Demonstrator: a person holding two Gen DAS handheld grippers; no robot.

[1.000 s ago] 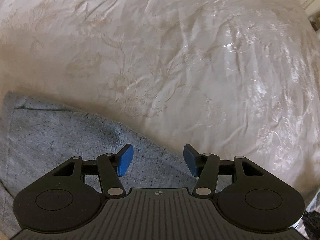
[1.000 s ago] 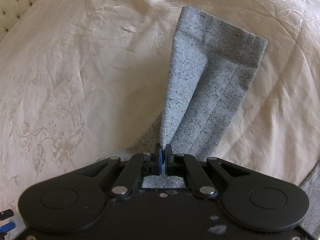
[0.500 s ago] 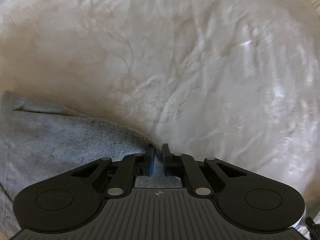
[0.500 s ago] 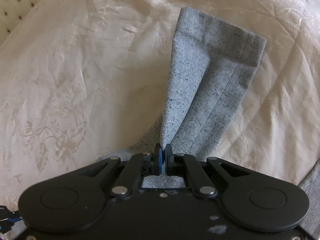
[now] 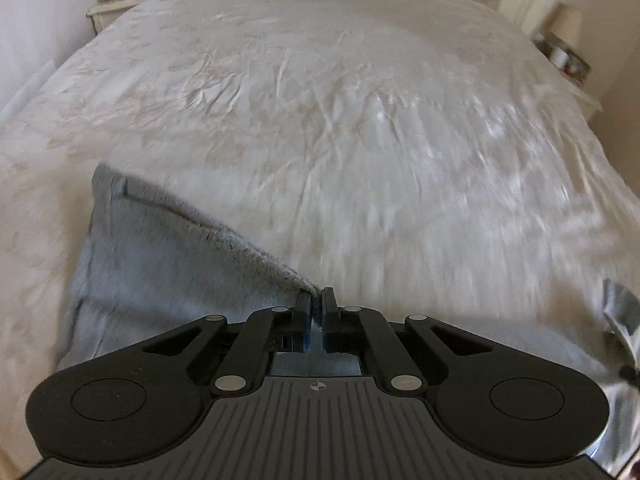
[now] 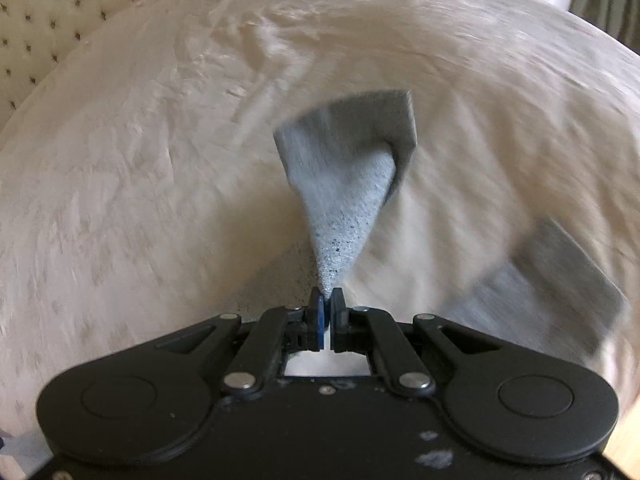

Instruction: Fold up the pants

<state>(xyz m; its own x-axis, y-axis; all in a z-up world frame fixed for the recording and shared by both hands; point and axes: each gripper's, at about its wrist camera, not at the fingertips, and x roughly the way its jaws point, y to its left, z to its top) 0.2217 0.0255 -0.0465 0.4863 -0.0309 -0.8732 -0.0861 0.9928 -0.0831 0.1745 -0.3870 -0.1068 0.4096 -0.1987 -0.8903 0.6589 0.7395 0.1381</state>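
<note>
The left gripper point(image 5: 316, 300) has its two jaws pinched together on the edge of the grey pants point(image 5: 160, 264); a thin sliver of fabric shows between the blue pads. The cloth fans out from the fingertips to the left and away, a broad flat panel with one stitched seam line near its far corner, lying on the cream bedspread point(image 5: 360, 120). To the right of the gripper, at the frame's edge, one more scrap of grey cloth point(image 5: 618, 304) shows; it cannot be told from this view which part of the garment it is.

The right gripper point(image 6: 327, 300) is likewise clamped tight, its two jaws closed on a narrow bunch of the same pants point(image 6: 344, 184). From the fingertips the fabric rises in a cone that widens away from the gripper to a hemmed end point(image 6: 360, 116), which looks lifted clear of the bedspread point(image 6: 140, 160). A second grey piece point(image 6: 560, 280) lies to the right of the gripper on the bed, blurred.

Further out, beyond the left gripper, one bedside table point(image 5: 116, 4) stands at the far left corner of the bed with a few small items on top, too small to count surely. One lamp point(image 5: 566, 28) sits far right. Beyond the right gripper, a tufted headboard point(image 6: 60, 12) runs along the far left.
</note>
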